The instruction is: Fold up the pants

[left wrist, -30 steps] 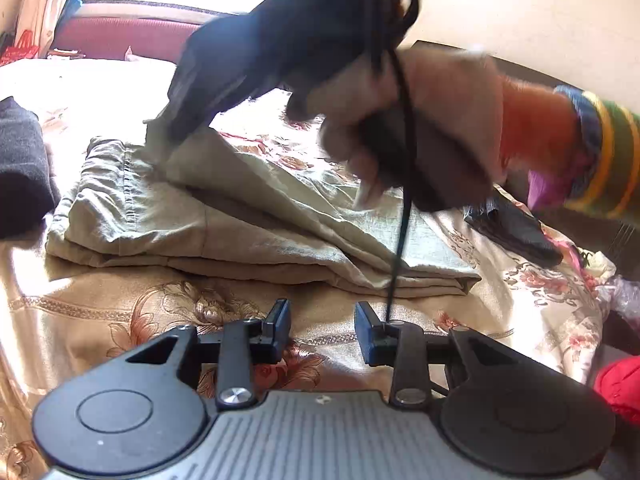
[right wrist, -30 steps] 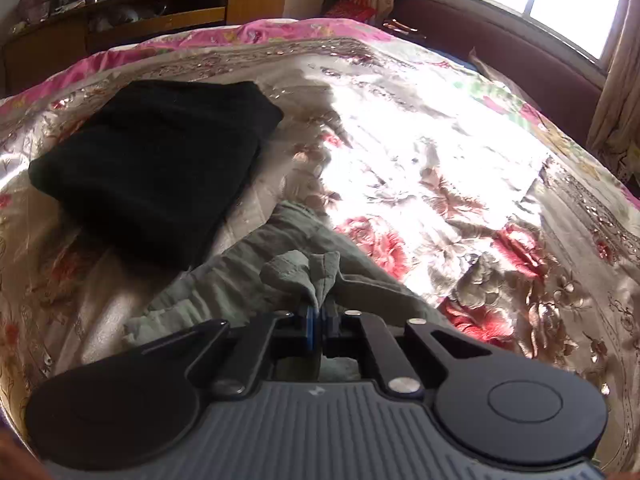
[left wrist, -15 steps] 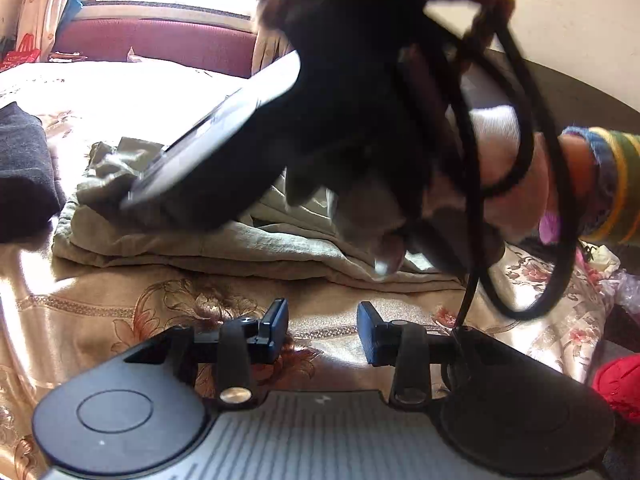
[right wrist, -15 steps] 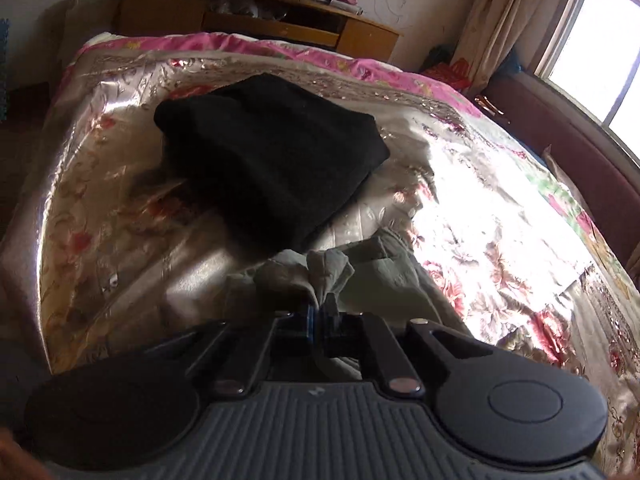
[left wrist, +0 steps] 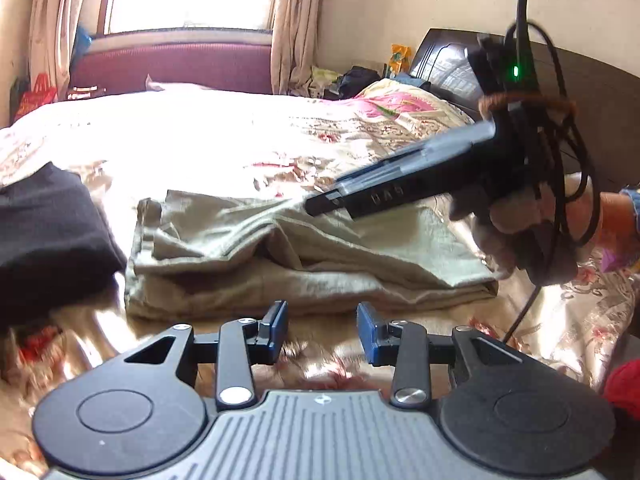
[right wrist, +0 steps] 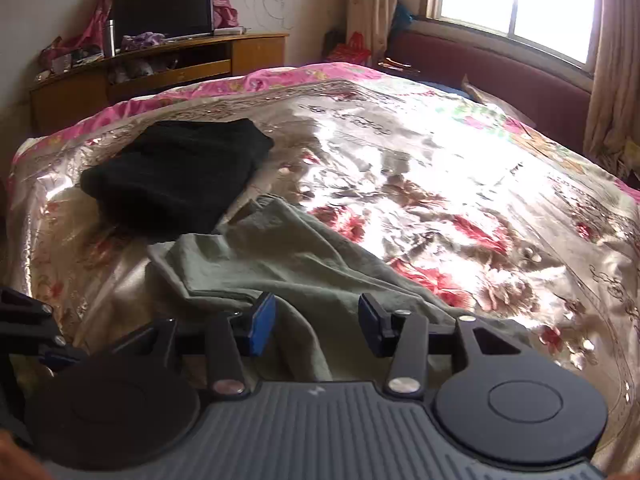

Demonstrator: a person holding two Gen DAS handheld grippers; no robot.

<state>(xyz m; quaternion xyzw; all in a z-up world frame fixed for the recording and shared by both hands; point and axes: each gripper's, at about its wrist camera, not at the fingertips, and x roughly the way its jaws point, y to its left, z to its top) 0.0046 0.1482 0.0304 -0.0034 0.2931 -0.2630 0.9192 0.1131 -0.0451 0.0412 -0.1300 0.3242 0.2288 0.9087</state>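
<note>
**foldfan22:** Right gripper (right wrist: pixel 316 330) is wide open, blue pads apart, nothing pinched. It hangs right over the olive pants (right wrist: pixel 288 268), rumpled fabric showing in the gap between the 2 fingers.

**laundrybot_lurker:** And the other one?

**foldfan22:** Left gripper (left wrist: pixel 322 330) is spread open too and empty. It sits low over the floral satin bedspread (left wrist: pixel 224 136), just short of the near edge of the pants (left wrist: pixel 280 256). From that view the pants lie folded into a stacked bundle, top layer lumpy with a ridge across the middle.

**laundrybot_lurker:** Anything else on the bed?

**foldfan22:** 1 folded black garment (right wrist: pixel 180 172), just beside the pants at their far-left end in the right wrist view, looks like it touches or nearly so. The left camera also catches the right gripper (left wrist: pixel 400 188) from the side, tilted down over the pants, held by a gloved right hand (left wrist: pixel 516 224) with black cables looped around it.
</note>
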